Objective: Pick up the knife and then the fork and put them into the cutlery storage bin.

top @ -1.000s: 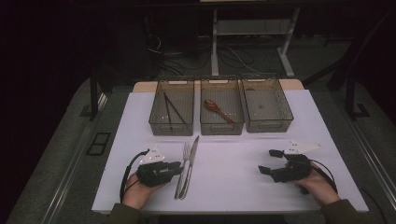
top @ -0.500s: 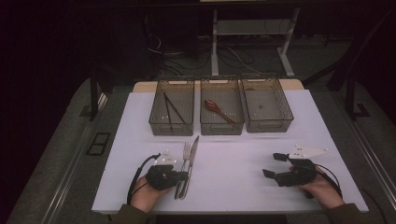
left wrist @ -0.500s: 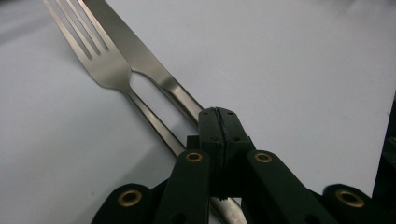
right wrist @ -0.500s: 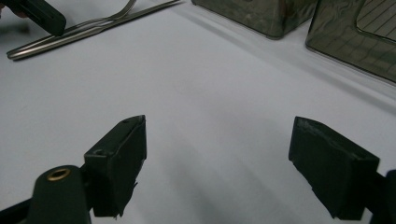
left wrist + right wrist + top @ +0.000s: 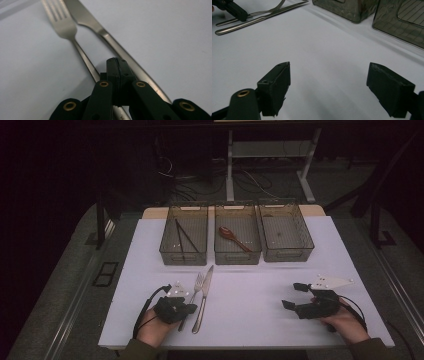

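Our left hand-held gripper (image 5: 117, 72) sits clenched above the fork (image 5: 75, 42) handle — possibly pinching nothing; the right (image 5: 328, 87) gapes; lifting may leave the fork behind.

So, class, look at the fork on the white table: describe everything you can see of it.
The fork looks like polished silver metal, with four tines and a slim, straight handle. It lies flat on the white table, just left of the knife, their handles close together, tines pointing toward the trays. The left hand-held gripper sits with jaws shut over the handle's lower end; whether it pinches the fork or the knife cannot be told.
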